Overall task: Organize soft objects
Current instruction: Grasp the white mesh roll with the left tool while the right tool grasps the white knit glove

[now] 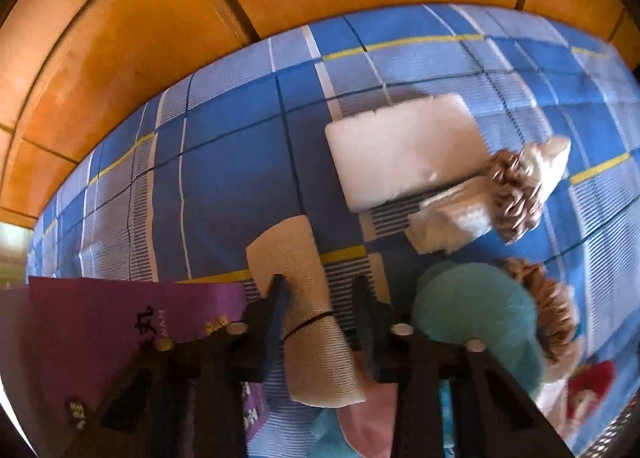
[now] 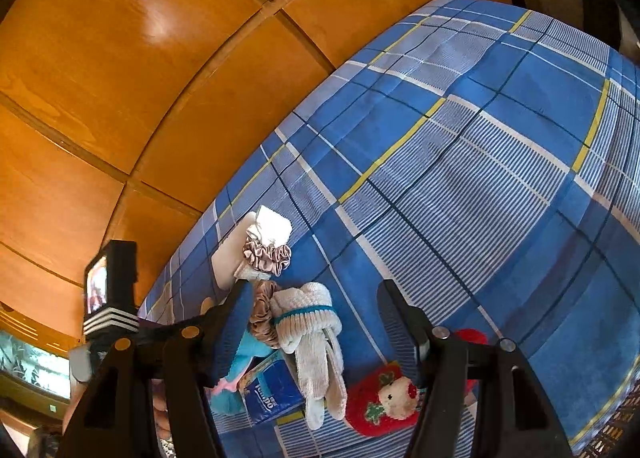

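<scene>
A beige roll (image 1: 316, 322), bound by a thin black band, lies on the bed between the left tongs' fingers. Past it, toward the wooden headboard side, lies a white foam pad (image 1: 404, 149), flat. Touching the pad's near corner is a cream cloth (image 1: 452, 225) with a brown scrunchie (image 1: 516, 197) on it. Nearer lies a teal puff (image 1: 476, 314), with a second scrunchie (image 1: 552, 314) against its right side. A white sock (image 2: 316, 342) with a teal band lies limp in the right view, beside a red plush (image 2: 380, 402) with a pale face.
</scene>
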Tool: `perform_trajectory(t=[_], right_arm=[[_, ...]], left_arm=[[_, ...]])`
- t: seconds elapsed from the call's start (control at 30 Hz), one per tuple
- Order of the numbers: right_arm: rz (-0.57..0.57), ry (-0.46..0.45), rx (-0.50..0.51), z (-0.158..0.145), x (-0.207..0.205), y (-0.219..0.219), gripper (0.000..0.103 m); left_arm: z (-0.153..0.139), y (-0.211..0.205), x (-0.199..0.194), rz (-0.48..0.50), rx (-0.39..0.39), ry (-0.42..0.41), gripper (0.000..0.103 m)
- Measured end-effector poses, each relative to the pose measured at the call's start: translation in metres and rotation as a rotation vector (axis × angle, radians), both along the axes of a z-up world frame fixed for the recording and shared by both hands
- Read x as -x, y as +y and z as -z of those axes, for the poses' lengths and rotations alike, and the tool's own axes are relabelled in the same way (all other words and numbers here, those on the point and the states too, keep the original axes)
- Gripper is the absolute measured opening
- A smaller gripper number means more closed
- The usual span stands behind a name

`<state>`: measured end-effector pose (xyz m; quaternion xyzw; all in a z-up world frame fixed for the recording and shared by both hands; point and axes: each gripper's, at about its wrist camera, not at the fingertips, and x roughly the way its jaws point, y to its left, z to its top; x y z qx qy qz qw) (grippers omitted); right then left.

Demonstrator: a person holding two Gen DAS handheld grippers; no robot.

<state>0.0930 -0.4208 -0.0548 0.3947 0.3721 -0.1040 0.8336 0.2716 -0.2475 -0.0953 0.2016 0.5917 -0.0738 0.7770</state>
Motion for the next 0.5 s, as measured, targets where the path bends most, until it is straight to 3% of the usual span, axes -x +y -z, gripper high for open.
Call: perform_trajectory(t=[0.13,0.23,0.33,0.5], right_arm=[[0.002,0.005,0.004,0.001,-0.001,0.000,0.065],[0.010,0.003,0.012,0.000,0.000,-0.001,0.065],[0.031,0.000,0.012,0.000,0.002,-0.003,0.065],[0.052,0.016,-0.020,0.005,0.003,-0.011,0.065]], left_arm=[[-0.004,-0.001,0.010,0.081,0.010,-0.032,0.017],[-0.022,0.004,0.016,0.108,0.113,-0.055,0.016],[-0.049,0.014,0.030,0.144,0.266,-0.073,0.016],[-0.080,0.027,0.073,0.265,0.390,-0.096,0.016]])
